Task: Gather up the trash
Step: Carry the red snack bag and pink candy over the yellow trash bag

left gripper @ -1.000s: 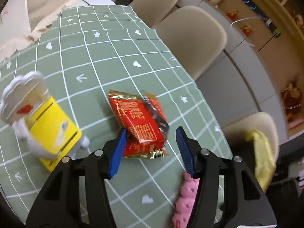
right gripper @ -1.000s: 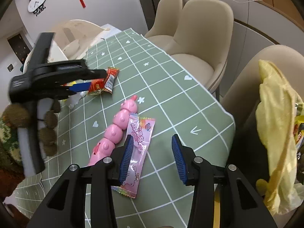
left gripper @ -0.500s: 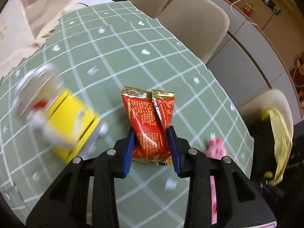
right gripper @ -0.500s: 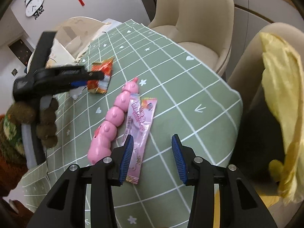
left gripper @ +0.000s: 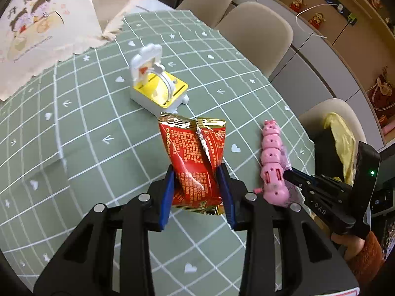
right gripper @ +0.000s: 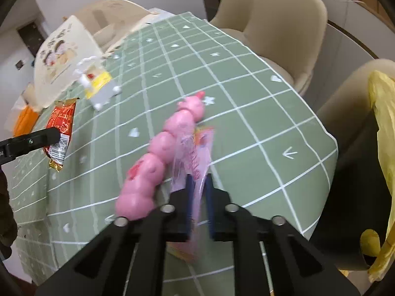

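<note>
You're gripping the red wrapper (left gripper: 195, 162) btwn the left gripper's (left gripper: 197, 192) pads, clear of the table (left gripper: 103, 113). Your right gripper (right gripper: 198, 202) is pinching the pink wrapper (right gripper: 195, 157) btwn its fingers, pig toy (right gripper: 158, 157) just left.

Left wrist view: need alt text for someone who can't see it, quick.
The left claw grips a red and gold snack wrapper above a green grid tablecloth. To the right, the right claw reaches in beside a pink segmented pig toy; a white and yellow toy sits farther back.
</note>
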Motion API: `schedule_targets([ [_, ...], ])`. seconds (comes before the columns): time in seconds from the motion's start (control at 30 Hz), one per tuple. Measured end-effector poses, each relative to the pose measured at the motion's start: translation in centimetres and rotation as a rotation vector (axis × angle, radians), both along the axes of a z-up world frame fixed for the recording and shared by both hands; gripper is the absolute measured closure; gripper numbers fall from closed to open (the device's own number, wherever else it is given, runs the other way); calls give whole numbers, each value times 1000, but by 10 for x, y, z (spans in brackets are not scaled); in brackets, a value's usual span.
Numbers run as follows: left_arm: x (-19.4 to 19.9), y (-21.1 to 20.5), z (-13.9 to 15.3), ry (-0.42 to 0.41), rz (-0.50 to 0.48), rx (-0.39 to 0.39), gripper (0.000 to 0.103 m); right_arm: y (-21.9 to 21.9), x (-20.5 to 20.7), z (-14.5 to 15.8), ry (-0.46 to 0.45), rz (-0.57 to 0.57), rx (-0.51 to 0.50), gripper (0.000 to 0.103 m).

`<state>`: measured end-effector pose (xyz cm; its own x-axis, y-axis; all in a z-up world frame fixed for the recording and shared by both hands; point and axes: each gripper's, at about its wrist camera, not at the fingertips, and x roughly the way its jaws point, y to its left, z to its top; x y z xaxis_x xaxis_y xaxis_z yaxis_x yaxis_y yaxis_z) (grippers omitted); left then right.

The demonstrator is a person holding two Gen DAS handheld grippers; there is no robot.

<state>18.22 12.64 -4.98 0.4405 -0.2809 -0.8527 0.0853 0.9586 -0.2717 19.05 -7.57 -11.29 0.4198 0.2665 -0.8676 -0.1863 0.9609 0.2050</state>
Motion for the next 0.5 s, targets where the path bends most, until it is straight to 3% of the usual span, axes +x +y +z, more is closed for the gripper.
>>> schedule_targets([
  [0.27, -15, -15, 59, -141, -16, -14, 70, -23, -30, 76, -145, 1, 72, 97],
  [0.5, -18, -80, 116, -280, -113, -24, 69, -75, -59, 154, -316, -23, 80, 97],
])
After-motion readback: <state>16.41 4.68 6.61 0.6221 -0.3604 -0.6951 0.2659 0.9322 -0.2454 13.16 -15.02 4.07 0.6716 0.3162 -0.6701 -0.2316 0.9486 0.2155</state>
